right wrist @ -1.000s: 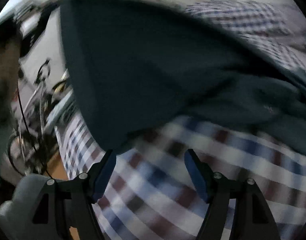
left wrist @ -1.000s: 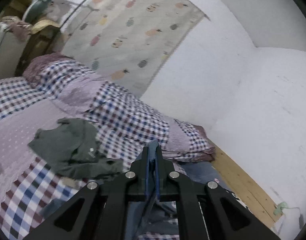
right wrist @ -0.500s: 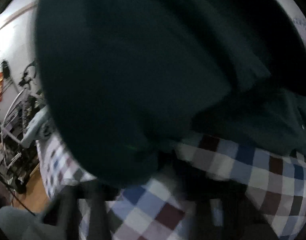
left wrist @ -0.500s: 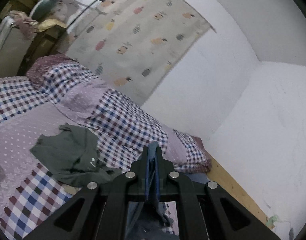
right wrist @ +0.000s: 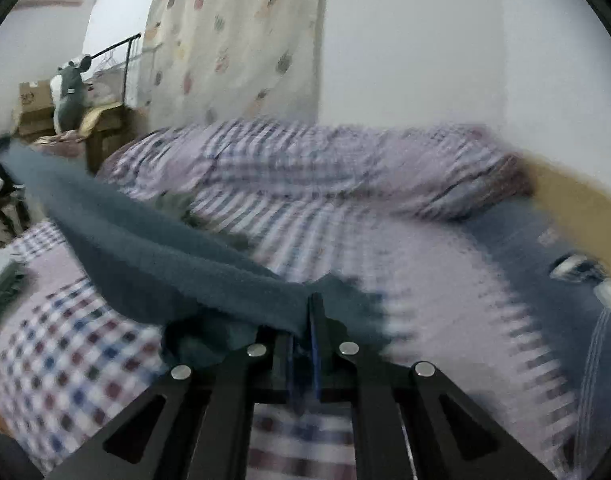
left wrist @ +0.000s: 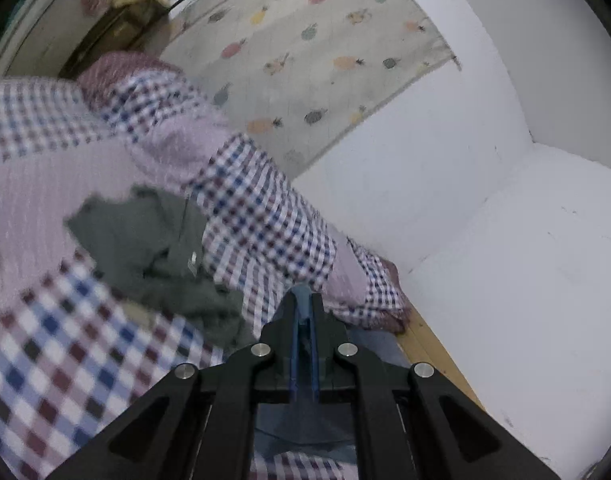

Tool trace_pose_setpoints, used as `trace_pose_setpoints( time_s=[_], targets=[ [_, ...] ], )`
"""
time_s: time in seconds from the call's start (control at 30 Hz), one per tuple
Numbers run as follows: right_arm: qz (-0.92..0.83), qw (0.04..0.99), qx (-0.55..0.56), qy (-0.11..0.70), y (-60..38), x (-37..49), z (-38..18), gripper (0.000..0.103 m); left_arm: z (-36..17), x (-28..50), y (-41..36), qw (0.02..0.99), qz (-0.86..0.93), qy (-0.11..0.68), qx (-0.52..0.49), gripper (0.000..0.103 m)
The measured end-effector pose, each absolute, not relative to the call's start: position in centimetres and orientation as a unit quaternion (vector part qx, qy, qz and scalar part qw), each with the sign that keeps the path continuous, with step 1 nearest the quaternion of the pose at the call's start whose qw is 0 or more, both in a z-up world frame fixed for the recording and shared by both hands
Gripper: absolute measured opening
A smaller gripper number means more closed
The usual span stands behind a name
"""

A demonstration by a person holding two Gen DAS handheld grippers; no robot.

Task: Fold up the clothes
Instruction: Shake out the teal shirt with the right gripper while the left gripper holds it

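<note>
Gripping blue cloth on both sides: the left gripper point(left wrist: 303, 312) is clenched on a corner of the blue garment point(right wrist: 153, 256), and the right gripper point(right wrist: 303, 320) is pinched tight on another edge, so the fabric hangs stretched between them above the bed point(left wrist: 45, 344). That looks like a spread before laying it flat. A grey-green garment point(left wrist: 145, 248) lies crumpled near the rolled quilt point(left wrist: 257, 216). Open checked sheet lies in front; wall point(left wrist: 505, 280) and wooden bed edge point(left wrist: 429, 344) close off one side.
</note>
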State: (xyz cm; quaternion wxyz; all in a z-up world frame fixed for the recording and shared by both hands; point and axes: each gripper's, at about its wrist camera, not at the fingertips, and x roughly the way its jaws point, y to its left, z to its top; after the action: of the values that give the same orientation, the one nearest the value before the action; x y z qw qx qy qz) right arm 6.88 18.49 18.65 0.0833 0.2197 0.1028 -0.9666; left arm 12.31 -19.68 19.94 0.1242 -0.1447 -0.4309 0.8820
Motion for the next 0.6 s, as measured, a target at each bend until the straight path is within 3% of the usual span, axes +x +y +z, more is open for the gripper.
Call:
trace_pose_setpoints(
  time_s=[0.1, 0.17, 0.33, 0.47, 0.53, 0.57, 0.6],
  targets=[
    [-0.967, 0.085, 0.197, 0.138, 18.6, 9.6, 21.0, 0.005, 16.8, 14.0, -20.3, 0.105, 0.873, -0.452, -0.153, 0.003],
    [-0.951, 0.143, 0.217, 0.169, 17.2, 11.3, 20.5, 0.005, 14.8, 15.5, -21.3, 0.075, 0.874, -0.453, -0.157, 0.003],
    [-0.809, 0.357, 0.386, 0.264, 14.5, 13.5, 11.2, 0.008, 10.2, 18.2, -23.0, 0.012, 0.878, -0.442, -0.185, 0.003],
    [-0.718, 0.402, 0.509, 0.254, 14.2, 15.5, 2.6, 0.011, 8.6, 19.3, -22.9, -0.019, 0.888, -0.416, -0.194, 0.003],
    [-0.71, 0.4, 0.529, 0.237, 15.0, 16.0, 0.8, 0.018, 8.3, 19.5, -22.9, -0.028, 0.893, -0.406, -0.194, 0.003],
    [-0.716, 0.393, 0.533, 0.219, 15.8, 15.9, 0.2, 0.028, 8.3, 19.5, -22.9, -0.031, 0.895, -0.401, -0.192, 0.003],
    [-0.729, 0.385, 0.531, 0.196, 16.9, 15.8, 0.0, 0.045, 8.3, 19.5, -22.9, -0.034, 0.898, -0.395, -0.191, 0.003]
  ],
)
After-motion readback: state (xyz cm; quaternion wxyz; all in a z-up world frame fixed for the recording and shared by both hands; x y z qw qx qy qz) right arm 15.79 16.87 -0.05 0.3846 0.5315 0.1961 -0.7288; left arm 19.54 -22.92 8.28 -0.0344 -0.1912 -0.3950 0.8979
